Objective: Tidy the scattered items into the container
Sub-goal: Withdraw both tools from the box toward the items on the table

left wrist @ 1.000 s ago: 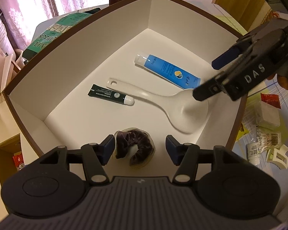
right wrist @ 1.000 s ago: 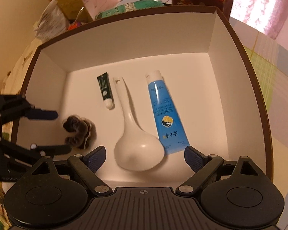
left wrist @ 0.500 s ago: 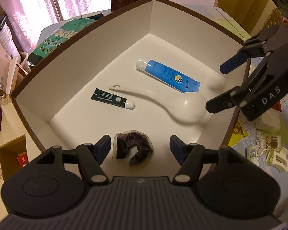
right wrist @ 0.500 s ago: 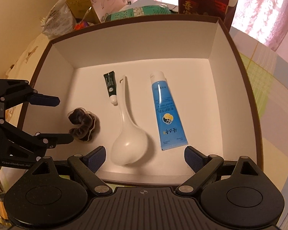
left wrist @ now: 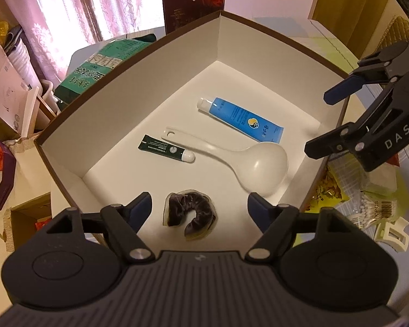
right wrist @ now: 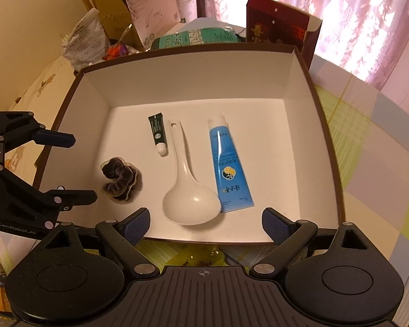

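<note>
A white box with a brown rim (left wrist: 128,62) (right wrist: 324,125) holds a blue tube (left wrist: 242,120) (right wrist: 226,163), a white spoon (left wrist: 248,160) (right wrist: 188,188), a small dark green tube (left wrist: 163,148) (right wrist: 156,130) and a dark scrunchie in clear wrap (left wrist: 191,212) (right wrist: 118,175). My left gripper (left wrist: 199,208) (right wrist: 68,167) hangs above the scrunchie, its jaws opening and apart from it. At the box's near edge my right gripper (right wrist: 206,224) (left wrist: 327,120) stands open with nothing between its fingers.
Right of the box lie a pack of cotton swabs (left wrist: 373,209), a white claw clip (left wrist: 392,234) and a yellow packet (left wrist: 330,190). A green packet (left wrist: 101,73) and a dark red box (left wrist: 193,5) stand behind it. A checked cloth (right wrist: 368,163) covers the table.
Both grippers have drawn up and back from the box floor. The left jaws have spread wider around the lying scrunchie. The right gripper has moved off the spoon toward the box's rim.
</note>
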The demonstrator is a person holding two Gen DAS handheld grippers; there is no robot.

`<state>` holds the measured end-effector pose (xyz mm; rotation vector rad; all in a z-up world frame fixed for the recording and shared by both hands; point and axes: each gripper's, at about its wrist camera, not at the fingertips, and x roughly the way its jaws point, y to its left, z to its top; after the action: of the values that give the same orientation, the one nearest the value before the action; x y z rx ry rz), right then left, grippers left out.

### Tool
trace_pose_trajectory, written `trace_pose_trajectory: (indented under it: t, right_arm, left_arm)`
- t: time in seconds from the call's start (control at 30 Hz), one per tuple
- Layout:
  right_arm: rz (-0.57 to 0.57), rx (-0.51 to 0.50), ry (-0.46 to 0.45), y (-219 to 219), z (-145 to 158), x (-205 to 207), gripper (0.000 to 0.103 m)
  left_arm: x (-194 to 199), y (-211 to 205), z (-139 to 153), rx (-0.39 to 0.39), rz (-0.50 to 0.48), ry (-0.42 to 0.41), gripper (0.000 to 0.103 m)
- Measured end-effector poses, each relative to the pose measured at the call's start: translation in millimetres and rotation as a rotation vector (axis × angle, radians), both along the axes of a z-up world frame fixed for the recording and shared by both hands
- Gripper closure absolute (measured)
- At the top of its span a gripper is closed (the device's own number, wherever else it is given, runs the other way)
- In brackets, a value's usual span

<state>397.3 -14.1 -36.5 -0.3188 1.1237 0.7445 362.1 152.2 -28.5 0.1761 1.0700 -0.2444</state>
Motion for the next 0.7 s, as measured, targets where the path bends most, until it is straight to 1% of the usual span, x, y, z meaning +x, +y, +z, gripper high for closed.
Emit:
trace_pose_trajectory:
  t: [0.23,0.7]
  right_arm:
    - [0.023,0.006,-0.057,-9,13,-14,0.009]
    - [0.003,0.06,-0.122,-42,40,-42,0.009]
  left_arm:
    - [-15,-6,13,0.019,0.037,-0.021,0.019]
    - [-56,-26,36,0.06,0.118,-0.064,0.015]
